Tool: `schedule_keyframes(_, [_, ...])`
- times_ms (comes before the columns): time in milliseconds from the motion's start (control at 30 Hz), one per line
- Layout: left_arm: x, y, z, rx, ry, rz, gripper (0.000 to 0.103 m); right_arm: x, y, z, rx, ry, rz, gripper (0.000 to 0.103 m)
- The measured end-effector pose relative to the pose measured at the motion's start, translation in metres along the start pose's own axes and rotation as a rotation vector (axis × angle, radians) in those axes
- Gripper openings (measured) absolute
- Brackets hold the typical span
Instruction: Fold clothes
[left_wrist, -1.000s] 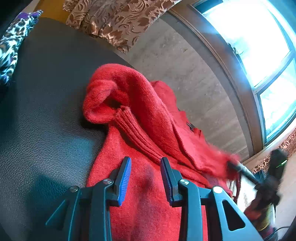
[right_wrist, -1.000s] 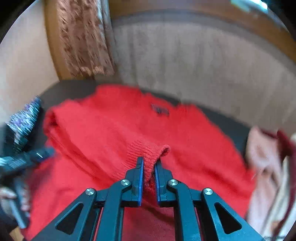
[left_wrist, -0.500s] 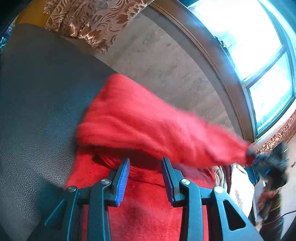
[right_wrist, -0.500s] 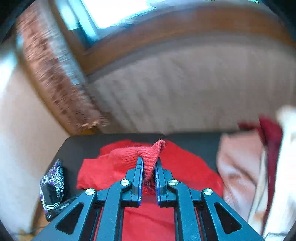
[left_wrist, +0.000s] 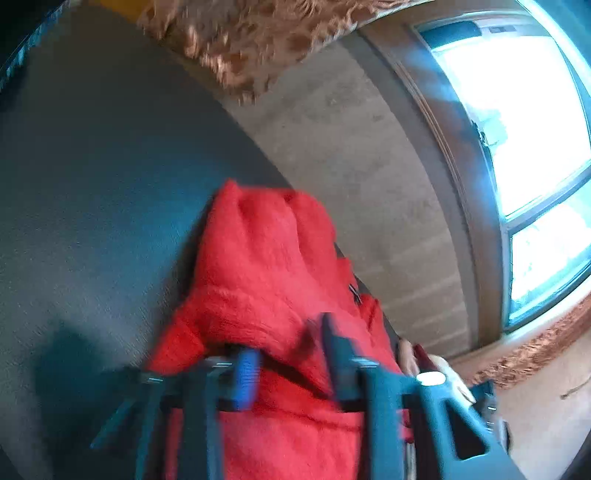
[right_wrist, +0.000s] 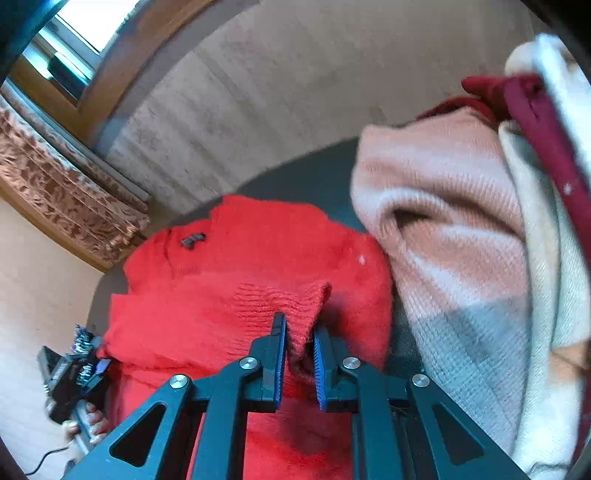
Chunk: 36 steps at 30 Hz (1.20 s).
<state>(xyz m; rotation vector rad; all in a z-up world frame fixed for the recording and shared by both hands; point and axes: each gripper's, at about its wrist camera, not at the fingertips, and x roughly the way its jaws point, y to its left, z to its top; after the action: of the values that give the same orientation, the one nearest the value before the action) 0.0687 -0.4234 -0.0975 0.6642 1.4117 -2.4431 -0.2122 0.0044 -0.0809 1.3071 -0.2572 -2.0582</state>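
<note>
Dark leather surface (left_wrist: 92, 221) below a window (left_wrist: 517, 110); left tongs (left_wrist: 288, 365) blurred apart over the red sweater (right_wrist: 229, 288), right tongs (right_wrist: 299, 354) opening around its cuff.

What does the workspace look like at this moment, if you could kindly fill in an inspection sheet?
Surface: dark leather-like tabletop, bare beyond the garment.
Job's things: red knitted sweater lying partly folded, label side up; its ribbed cuff is drawn across the body.
Clutter: pile of pink-and-grey, cream and maroon knitwear touching the sweater's right edge.
Grippers: left gripper blurred, jaws apart over a fold of the sweater; right gripper has the cuff between its pads.
Cables: thin dark cable on the floor below the left hand.
Surroundings: bright window, brown patterned curtain, beige wall.
</note>
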Motion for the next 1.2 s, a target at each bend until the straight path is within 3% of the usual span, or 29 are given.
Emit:
schedule_keyframes(100, [-0.005, -0.005, 0.000, 0.020, -0.020, 0.038, 0.006, -0.015, 0.011, 0.004, -0.005, -0.031, 0.075, 0.015])
schedule_keyframes(200, [-0.006, -0.004, -0.003, 0.047, -0.013, 0.092, 0.005, -0.015, 0.019, 0.004, -0.056, -0.017, 0.027, 0.016])
schedule_keyframes(333, [-0.003, 0.016, -0.008, 0.008, 0.090, 0.126, 0.007, 0.014, 0.007, -0.002, -0.056, 0.043, -0.049, 0.020])
schedule_keyframes(367, [-0.005, 0.015, -0.009, 0.010, 0.097, 0.133, 0.009, 0.020, 0.004, -0.004, -0.059, 0.067, -0.069, 0.029])
schedule_keyframes(433, [-0.010, 0.014, -0.010, 0.016, 0.107, 0.148, 0.013, 0.018, 0.007, -0.008, -0.093, 0.060, -0.107, 0.032])
schedule_keyframes(500, [-0.022, 0.008, -0.010, 0.048, 0.089, 0.180, 0.014, 0.009, 0.014, -0.009, -0.135, 0.023, -0.171, 0.048])
schedule_keyframes(567, [-0.034, -0.005, -0.009, 0.106, 0.052, 0.200, 0.014, -0.011, 0.033, -0.009, -0.228, -0.067, -0.254, 0.054])
schedule_keyframes(633, [-0.044, -0.021, -0.005, 0.164, 0.006, 0.197, 0.014, -0.024, 0.060, -0.013, -0.327, -0.130, -0.224, 0.059])
schedule_keyframes(767, [-0.026, -0.058, 0.002, 0.285, -0.012, 0.179, 0.021, -0.001, 0.111, -0.031, -0.478, -0.058, -0.074, 0.062])
schedule_keyframes(833, [-0.002, -0.065, 0.005, 0.345, 0.007, 0.224, 0.021, 0.025, 0.131, -0.040, -0.523, -0.004, -0.047, 0.062])
schedule_keyframes(900, [0.021, -0.066, 0.006, 0.402, 0.031, 0.278, 0.021, 0.045, 0.130, -0.044, -0.526, 0.017, -0.100, 0.062])
schedule_keyframes(967, [0.032, -0.045, 0.000, 0.412, 0.079, 0.349, 0.019, 0.065, 0.128, -0.048, -0.526, 0.036, -0.156, 0.062])
schedule_keyframes(1000, [0.030, -0.035, -0.005, 0.418, 0.064, 0.320, 0.019, 0.072, 0.121, -0.050, -0.511, 0.045, -0.166, 0.064])
schedule_keyframes(1067, [0.021, -0.021, -0.009, 0.387, 0.062, 0.270, 0.017, 0.062, 0.109, -0.063, -0.506, -0.030, -0.094, 0.065])
schedule_keyframes(1200, [0.005, -0.013, -0.017, 0.338, 0.055, 0.249, 0.014, 0.050, 0.109, -0.081, -0.553, -0.027, -0.078, 0.068])
